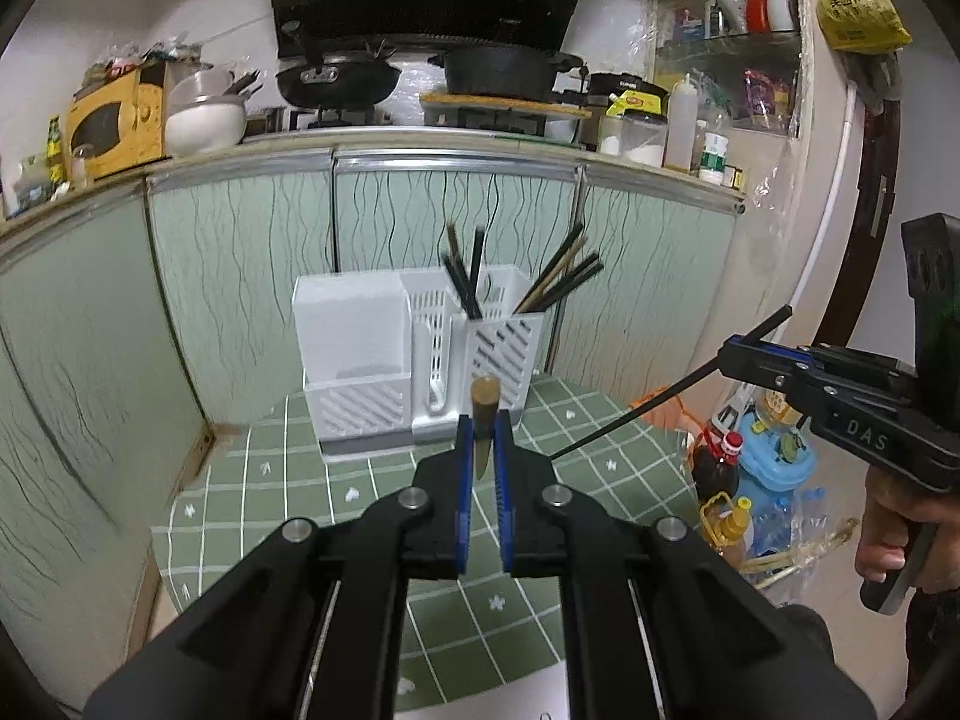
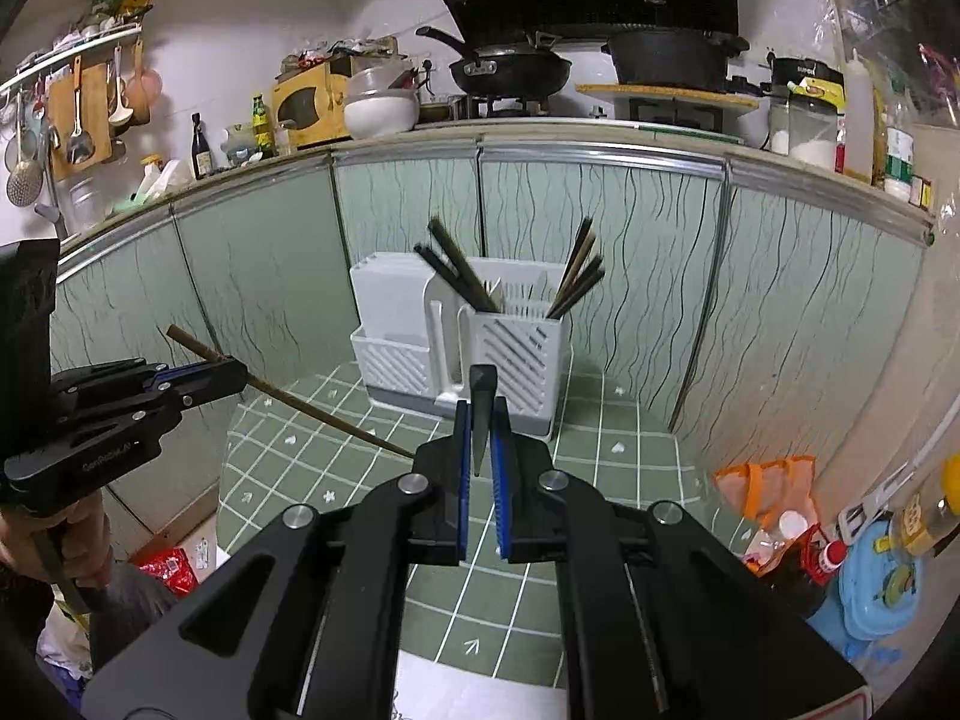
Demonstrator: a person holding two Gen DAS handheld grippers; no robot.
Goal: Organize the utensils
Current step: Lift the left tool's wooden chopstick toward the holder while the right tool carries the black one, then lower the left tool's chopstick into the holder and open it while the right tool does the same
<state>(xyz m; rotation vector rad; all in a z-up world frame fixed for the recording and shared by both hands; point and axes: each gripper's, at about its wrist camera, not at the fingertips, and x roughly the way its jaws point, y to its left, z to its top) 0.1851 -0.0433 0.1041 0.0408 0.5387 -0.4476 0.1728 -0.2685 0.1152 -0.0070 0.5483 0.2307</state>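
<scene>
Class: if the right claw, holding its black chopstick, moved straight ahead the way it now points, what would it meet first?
Probably the white utensil holder, around its slotted front compartment; the right claw points at it, though depth is uncertain.

Both tools are matte black, angular linkage bodies. The left gripper (image 1: 483, 444) has two long black arms with triangular cut-outs, four round silver pivot pins, and blue ribbed pads (image 1: 462, 480) lining its black fingers. The right gripper (image 2: 479, 432) has the same build: silver pins, blue ribbed pads (image 2: 499, 480), thin silver rods along its arms. Seen from the side, the right tool's body carries pale raised letters "DAS". The bare-skinned right hand (image 1: 888, 534) wraps a black handle with a grey trigger.
</scene>
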